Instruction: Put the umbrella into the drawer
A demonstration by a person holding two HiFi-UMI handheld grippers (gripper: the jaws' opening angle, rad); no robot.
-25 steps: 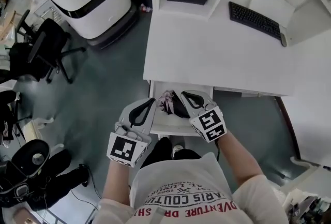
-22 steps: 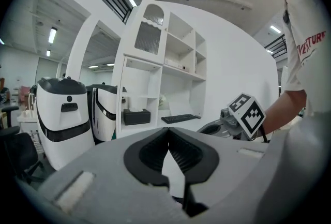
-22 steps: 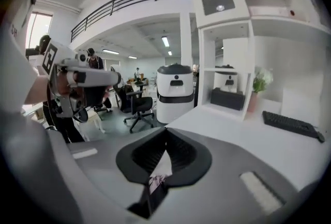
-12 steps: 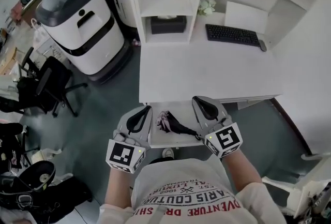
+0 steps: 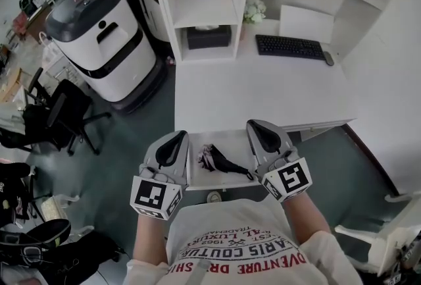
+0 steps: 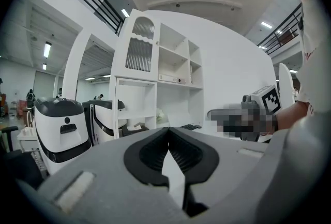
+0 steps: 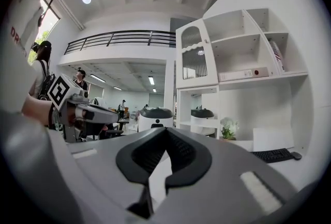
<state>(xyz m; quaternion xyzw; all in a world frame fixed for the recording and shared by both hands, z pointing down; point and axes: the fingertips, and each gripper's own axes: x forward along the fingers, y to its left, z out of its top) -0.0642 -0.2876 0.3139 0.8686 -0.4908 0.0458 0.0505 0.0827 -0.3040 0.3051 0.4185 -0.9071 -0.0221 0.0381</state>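
The left gripper [image 5: 175, 143] is holding its jaws clenched, the pads meeting with nothing between them. The right gripper [image 5: 260, 132] is doing likewise, its jaws clenched and empty. The folded umbrella [image 5: 220, 160] is lying inside the open drawer [image 5: 231, 147], below and between the two sets of jaws, apart from both. The tabletop [image 5: 256, 89] is extending ahead of both jaws, above the drawer
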